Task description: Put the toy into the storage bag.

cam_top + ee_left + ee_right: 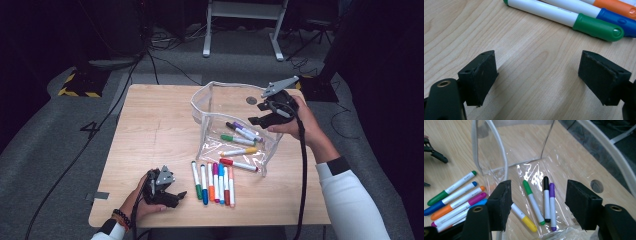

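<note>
Wooden table: right claw open, empty, over clear pouch.

I am resting my left gripper low by my near edge, jaws spread apart, nothing between them. I am holding my right gripper raised farther out, its jaws wide and empty.

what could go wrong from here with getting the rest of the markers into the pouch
The clear pouch is soft and stands unsupported, since the right gripper hangs open above it; its mouth may sag. The row of markers lies tightly packed, so the open left gripper could nudge neighbours or pinch two together.
</note>
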Motion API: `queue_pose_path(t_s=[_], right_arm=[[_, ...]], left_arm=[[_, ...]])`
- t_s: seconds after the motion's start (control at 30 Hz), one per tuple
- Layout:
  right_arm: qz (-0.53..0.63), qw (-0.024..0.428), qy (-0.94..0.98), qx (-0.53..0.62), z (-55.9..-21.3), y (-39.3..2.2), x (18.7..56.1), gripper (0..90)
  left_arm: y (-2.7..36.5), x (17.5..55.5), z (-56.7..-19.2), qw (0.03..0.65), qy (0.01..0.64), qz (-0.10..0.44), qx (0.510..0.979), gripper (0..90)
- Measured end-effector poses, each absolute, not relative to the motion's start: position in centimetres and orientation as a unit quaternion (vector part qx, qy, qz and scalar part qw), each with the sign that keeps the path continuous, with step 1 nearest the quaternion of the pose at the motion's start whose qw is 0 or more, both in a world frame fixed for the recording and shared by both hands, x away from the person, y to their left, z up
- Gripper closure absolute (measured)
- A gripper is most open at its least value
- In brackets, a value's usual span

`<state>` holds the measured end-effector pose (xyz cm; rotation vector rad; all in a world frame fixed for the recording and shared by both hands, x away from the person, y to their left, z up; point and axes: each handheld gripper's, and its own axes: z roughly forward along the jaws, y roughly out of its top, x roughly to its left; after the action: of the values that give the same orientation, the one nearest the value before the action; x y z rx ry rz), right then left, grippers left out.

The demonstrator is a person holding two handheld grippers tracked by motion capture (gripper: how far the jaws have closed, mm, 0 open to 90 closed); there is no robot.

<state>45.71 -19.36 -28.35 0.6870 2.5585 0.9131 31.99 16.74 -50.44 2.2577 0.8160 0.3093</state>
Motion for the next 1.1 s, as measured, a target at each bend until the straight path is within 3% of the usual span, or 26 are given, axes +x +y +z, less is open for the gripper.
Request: queue_pose_path(t_s=[0.6,1.1], right_arm=[[0.382,0.230,0.865,0.228,-28.2,-25.8,37.6,36.0],[0.408,0.213,0.854,0.244,-35.8,-29.5,33.0,37.3]], left_arm=[[16.7,32.0,-50.4,0.353,0.316,0.120,0.873,15.7],[16.7,32.0,-50.4,0.353,0.317,0.120,0.872,15.6]])
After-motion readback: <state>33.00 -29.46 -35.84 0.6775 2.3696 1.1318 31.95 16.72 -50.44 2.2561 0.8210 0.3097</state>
